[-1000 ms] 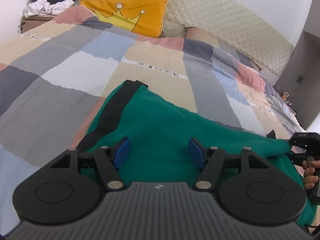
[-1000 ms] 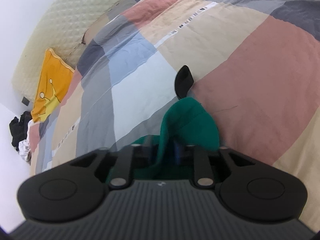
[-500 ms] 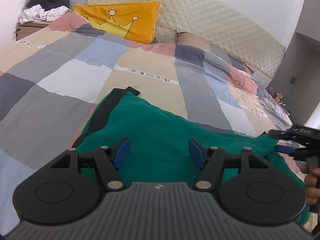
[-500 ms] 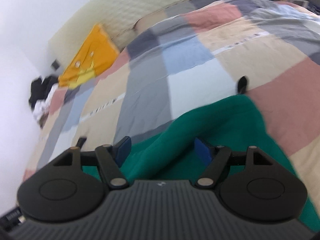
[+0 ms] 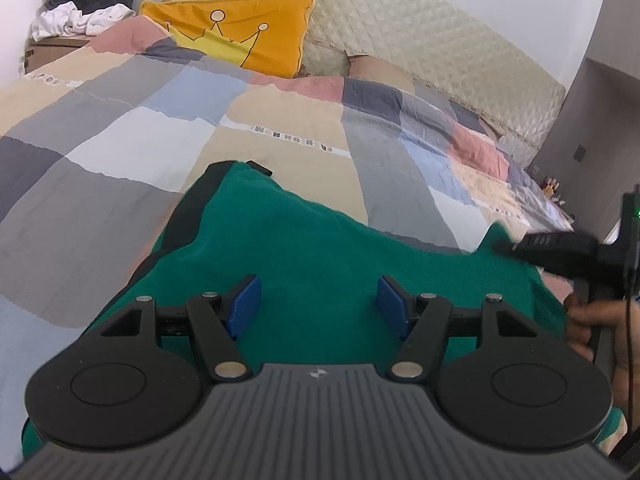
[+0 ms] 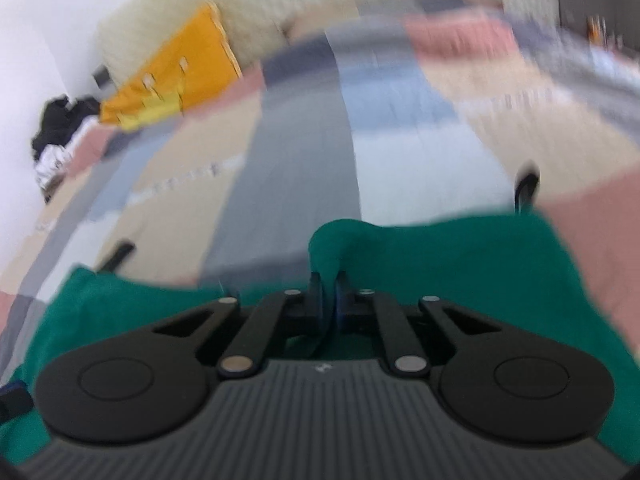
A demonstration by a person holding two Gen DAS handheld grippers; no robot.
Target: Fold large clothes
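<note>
Soft green garment [image 5: 320, 248] with a black band on the patchwork bed [image 5: 120, 152]; left tongs [image 5: 316, 300] released above it, right tongs [image 6: 328, 300] clenched on 1 raised fold.

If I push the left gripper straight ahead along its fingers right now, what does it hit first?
Most likely the green garment: the open left gripper hangs low over it, with only green cloth ahead between the fingers. Beyond lies the patchwork duvet. Height above the cloth is unclear.

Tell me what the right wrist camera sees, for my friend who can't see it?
The right gripper is shut, pinching a fold of the green garment on a patchwork bedspread. The picture is blurry; an orange pillow leans against the headboard behind.
</note>
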